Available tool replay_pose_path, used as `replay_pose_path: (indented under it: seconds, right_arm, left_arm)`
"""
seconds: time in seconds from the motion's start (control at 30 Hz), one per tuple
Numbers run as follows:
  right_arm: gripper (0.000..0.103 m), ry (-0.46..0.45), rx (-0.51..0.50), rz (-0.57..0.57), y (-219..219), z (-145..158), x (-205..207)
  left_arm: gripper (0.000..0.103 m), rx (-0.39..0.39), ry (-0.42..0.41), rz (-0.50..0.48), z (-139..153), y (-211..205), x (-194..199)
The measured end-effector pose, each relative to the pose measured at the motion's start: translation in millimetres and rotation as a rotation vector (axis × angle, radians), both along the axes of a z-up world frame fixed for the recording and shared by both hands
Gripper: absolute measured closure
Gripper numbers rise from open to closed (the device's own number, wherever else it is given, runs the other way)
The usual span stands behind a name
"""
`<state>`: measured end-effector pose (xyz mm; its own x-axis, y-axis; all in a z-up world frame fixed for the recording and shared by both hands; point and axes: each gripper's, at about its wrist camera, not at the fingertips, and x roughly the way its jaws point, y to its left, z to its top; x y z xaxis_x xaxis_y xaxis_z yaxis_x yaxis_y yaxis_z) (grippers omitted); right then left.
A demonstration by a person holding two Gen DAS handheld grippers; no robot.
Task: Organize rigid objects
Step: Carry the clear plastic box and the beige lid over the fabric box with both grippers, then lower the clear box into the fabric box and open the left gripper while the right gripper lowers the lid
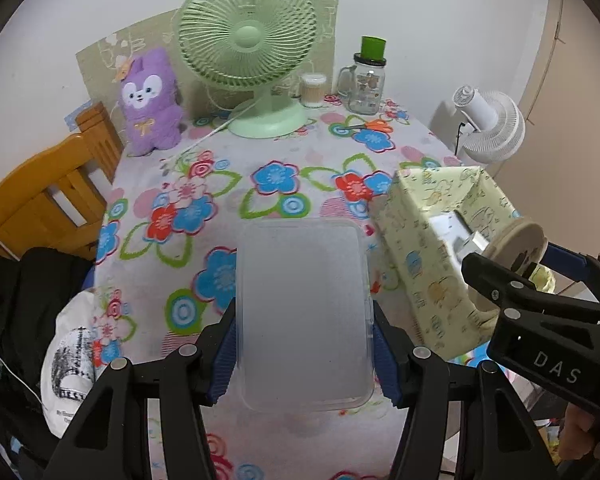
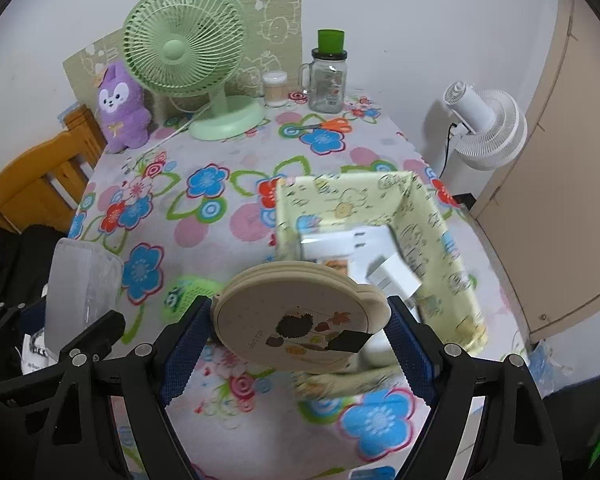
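Note:
My left gripper (image 1: 304,354) is shut on a frosted clear plastic box (image 1: 303,312), held flat above the flowered tablecloth; the box also shows in the right wrist view (image 2: 80,276). My right gripper (image 2: 300,338) is shut on a round beige case with a hedgehog picture (image 2: 300,320), held above the near left corner of a yellow-green fabric bin (image 2: 444,240). The bin holds white boxes (image 2: 380,256). In the left wrist view the bin (image 1: 420,248) is to the right, with the round case (image 1: 516,244) and my right gripper over it.
At the table's back stand a green desk fan (image 1: 252,52), a purple plush toy (image 1: 150,104), a cotton swab jar (image 1: 313,90), a glass mug jar with green cap (image 1: 367,80) and orange scissors (image 1: 364,126). A wooden chair (image 1: 40,200) stands left, a white fan (image 1: 492,128) right.

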<state>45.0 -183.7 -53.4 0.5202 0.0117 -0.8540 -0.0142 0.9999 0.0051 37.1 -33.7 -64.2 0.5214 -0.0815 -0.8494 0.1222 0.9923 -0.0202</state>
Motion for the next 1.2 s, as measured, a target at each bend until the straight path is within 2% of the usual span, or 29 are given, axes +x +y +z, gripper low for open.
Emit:
replay_pose_path:
  seconds: [0.7, 1.07, 1.2]
  right_arm:
    - [0.017, -0.007, 0.018, 0.036, -96, 5, 43]
    - [0.017, 0.048, 0.081, 0.038, -126, -8, 55]
    - [0.017, 0.068, 0.088, 0.052, -129, -17, 57]
  left_arm:
    - [0.043, -0.02, -0.017, -0.003, 2, -106, 39]
    - [0.043, -0.047, 0.053, -0.049, -20, -154, 56]
    - [0.043, -0.058, 0.077, -0.037, -30, -161, 60]
